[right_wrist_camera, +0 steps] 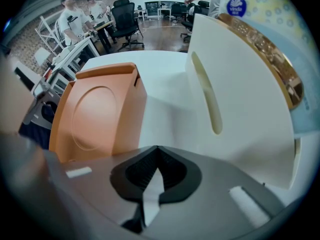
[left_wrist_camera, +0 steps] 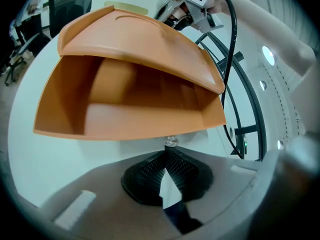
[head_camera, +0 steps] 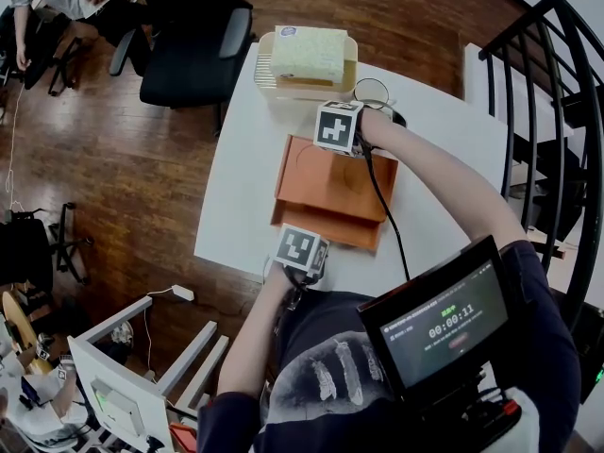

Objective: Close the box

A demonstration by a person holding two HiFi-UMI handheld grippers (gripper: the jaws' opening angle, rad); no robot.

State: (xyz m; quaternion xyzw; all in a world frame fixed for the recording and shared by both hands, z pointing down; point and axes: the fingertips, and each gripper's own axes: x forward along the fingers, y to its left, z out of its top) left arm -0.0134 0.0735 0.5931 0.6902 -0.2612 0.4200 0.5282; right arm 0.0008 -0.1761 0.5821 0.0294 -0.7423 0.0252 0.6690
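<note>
An orange box [head_camera: 326,223] lies in the middle of the white table [head_camera: 241,177]. Its lid [head_camera: 332,179] is lowered over it but stands ajar at the near edge. In the left gripper view I look under the raised lid [left_wrist_camera: 140,39] into the empty box [left_wrist_camera: 125,109]. My left gripper [head_camera: 303,248] is at the box's near edge, shut with nothing held [left_wrist_camera: 167,151]. My right gripper [head_camera: 338,127] is at the lid's far edge, also shut and empty [right_wrist_camera: 157,150]. The lid's top [right_wrist_camera: 97,116] shows to its left.
A cream basket [head_camera: 307,88] with a tissue pack [head_camera: 309,53] stands at the table's far edge, close to my right gripper, its wall [right_wrist_camera: 235,94] right of the jaws. A black chair [head_camera: 193,59] is beyond the table. A stair railing [head_camera: 557,111] runs along the right.
</note>
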